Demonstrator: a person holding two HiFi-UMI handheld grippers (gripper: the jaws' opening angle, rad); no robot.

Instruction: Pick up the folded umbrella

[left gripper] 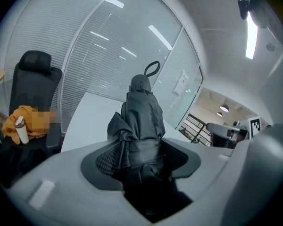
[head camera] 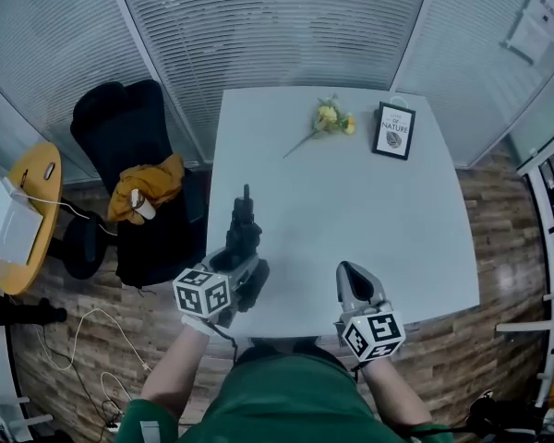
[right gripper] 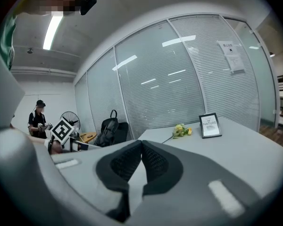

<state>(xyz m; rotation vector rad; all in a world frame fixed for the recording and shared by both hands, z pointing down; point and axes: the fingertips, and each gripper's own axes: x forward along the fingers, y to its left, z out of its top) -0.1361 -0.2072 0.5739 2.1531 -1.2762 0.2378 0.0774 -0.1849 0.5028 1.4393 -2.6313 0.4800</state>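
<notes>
One folded umbrella [left gripper: 141, 121], black, is clamped low on its bundle by the left gripper [head camera: 243, 264], loop end up, above the table [head camera: 369, 220] near its left edge. Right gripper [head camera: 354, 282] is empty, jaws pressed together. Risk: the pads pinch loose cloth (not the shaft, apparently), so tilting could let it slide out. Also counted: one flower sprig [head camera: 331, 118], one picture frame [head camera: 394, 130].

Right gripper [right gripper: 142, 142] closed and empty, from its own camera.
I see its jaws tip to tip, the framed picture [right gripper: 210, 125] upright on the grey table [right gripper: 245, 140], yellow flowers [right gripper: 181, 130] just left of the picture, and a black bag [right gripper: 107, 126] on a chair [right gripper: 121, 128] farther left.
</notes>
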